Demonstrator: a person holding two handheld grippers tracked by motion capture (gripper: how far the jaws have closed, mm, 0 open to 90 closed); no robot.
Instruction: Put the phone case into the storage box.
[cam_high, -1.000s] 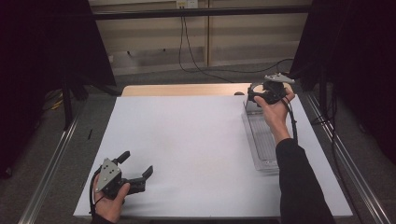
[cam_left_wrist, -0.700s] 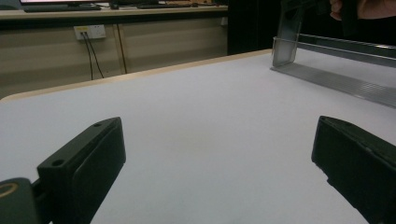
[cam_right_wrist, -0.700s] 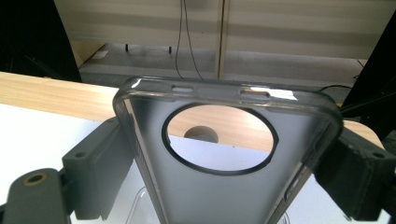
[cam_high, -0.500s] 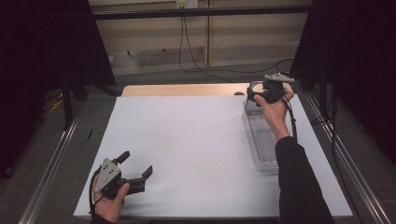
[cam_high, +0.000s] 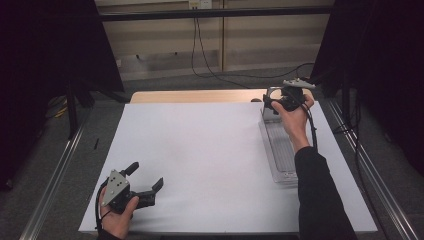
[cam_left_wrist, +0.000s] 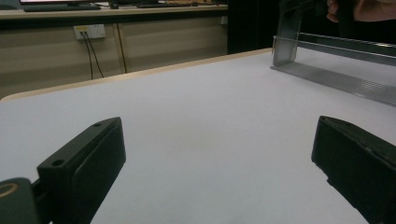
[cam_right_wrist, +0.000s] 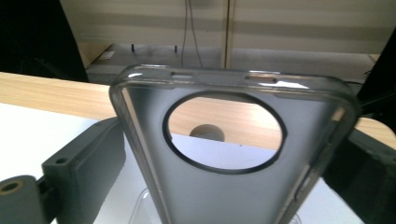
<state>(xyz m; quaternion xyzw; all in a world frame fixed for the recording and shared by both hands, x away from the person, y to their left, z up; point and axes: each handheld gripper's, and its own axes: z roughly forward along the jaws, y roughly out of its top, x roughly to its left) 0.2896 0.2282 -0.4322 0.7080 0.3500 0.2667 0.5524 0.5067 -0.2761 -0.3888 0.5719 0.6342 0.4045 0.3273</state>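
At the near left corner of the white worktop, the left tool rests low in the person's left hand, its two black jaws spread wide with nothing between them. In the left gripper view those jaws frame bare worktop, with the clear tray far off.

Further away, along the right side, that long clear ribbed tray lies flat on the worktop. At its far end the right tool is held up by the right hand. In the right gripper view a translucent grey phone case with a large round camera cutout stands between the two black jaws, which sit against its sides: this tool appears to be gripping the case. Beyond the case lie the wooden edge of the worktop and a wall with hanging cables.

The step in hand seems to be moving the case at the tray's far end. To do it well, the right tool should probably keep a steady, light squeeze, since a soft case can bow and spring free. Keeping the case level and moving slowly would likely stop its rim from snagging the tray wall. The left tool is well apart and could come over to steady the tray.
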